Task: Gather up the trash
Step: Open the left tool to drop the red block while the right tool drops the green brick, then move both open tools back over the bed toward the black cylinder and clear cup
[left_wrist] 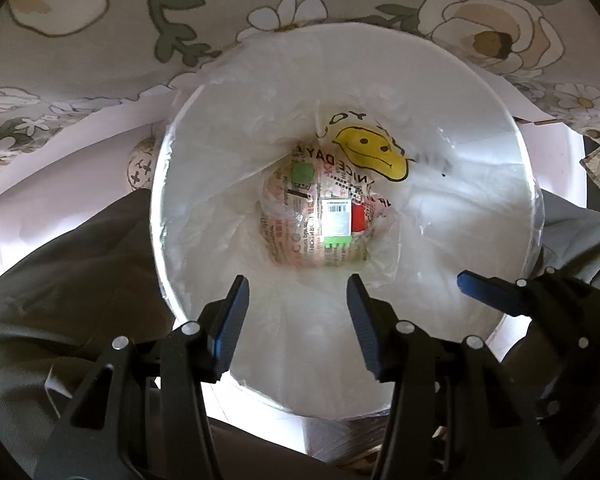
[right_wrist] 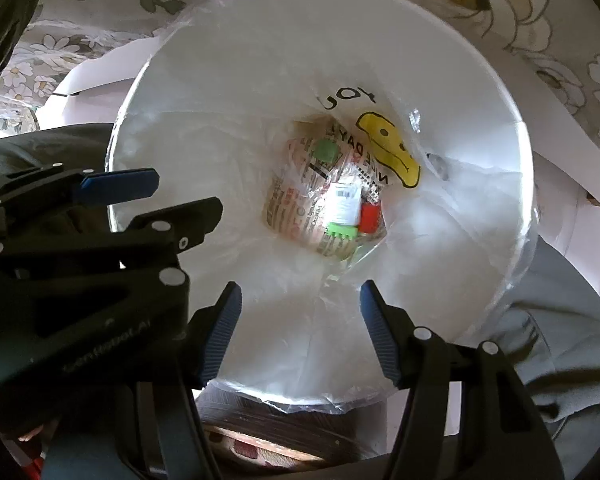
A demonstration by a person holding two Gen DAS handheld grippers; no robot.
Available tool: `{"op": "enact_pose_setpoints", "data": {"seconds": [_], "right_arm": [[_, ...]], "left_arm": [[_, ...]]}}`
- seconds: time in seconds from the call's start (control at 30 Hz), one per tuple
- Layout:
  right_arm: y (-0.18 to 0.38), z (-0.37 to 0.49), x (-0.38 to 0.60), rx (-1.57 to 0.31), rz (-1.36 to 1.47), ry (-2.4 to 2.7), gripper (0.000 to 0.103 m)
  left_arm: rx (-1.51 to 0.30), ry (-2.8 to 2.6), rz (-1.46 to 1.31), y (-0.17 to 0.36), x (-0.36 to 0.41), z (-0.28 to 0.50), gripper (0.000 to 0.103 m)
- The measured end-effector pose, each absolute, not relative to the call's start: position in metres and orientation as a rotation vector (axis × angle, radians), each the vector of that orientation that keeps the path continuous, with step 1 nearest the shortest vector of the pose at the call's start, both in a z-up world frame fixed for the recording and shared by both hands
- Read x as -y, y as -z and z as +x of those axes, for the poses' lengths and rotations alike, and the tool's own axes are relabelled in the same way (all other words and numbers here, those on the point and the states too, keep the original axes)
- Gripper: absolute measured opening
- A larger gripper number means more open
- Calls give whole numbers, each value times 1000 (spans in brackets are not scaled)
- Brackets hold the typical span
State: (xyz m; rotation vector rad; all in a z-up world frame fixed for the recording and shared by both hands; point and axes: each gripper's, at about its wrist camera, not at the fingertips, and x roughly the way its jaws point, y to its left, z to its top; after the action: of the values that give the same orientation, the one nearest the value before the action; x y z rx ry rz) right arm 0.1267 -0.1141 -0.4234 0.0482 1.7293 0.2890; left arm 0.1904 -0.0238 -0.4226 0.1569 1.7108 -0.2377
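Deep in the white round bin (left_wrist: 204, 184), lined with a clear plastic bag (left_wrist: 440, 216), lies crumpled printed packaging trash (left_wrist: 324, 216), its text unreadable. Both left gripper (left_wrist: 296, 320) and right gripper (right_wrist: 300, 328) hover above, jaws wide, empty.

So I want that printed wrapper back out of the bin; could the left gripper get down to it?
Probably yes: the left gripper hangs open over the bin mouth, wrapper uncovered at the bottom.
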Motion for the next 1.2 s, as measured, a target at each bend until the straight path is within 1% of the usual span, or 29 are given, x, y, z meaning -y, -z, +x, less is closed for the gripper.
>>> {"op": "enact_pose_setpoints", "data": {"seconds": [0.23,0.4,0.57,0.9,1.13,1.17,1.2], "right_arm": [[399,122,113,-1678,31,-292,64],[369,115,117,-1616,2,-297,64],[330,109,125,-1529,-27,-299,64],[226,103,152,-1310,-60,-291,64],[149,108,177,-1155,-61,-254,64],[129,110,183,-1111,-62,-242,64],[122,109,184,-1098,-63,-239,64]], "left_arm": [[-1656,238,174,396,23,185,52],[-1607,254,196,366,22,176,52],[-1509,264,208,319,16,169,51],[-1282,287,206,210,18,159,52],[-1101,304,227,127,30,163,62],[-1080,309,227,118,32,164,64],[-1059,314,226,109,34,166,66]]}}
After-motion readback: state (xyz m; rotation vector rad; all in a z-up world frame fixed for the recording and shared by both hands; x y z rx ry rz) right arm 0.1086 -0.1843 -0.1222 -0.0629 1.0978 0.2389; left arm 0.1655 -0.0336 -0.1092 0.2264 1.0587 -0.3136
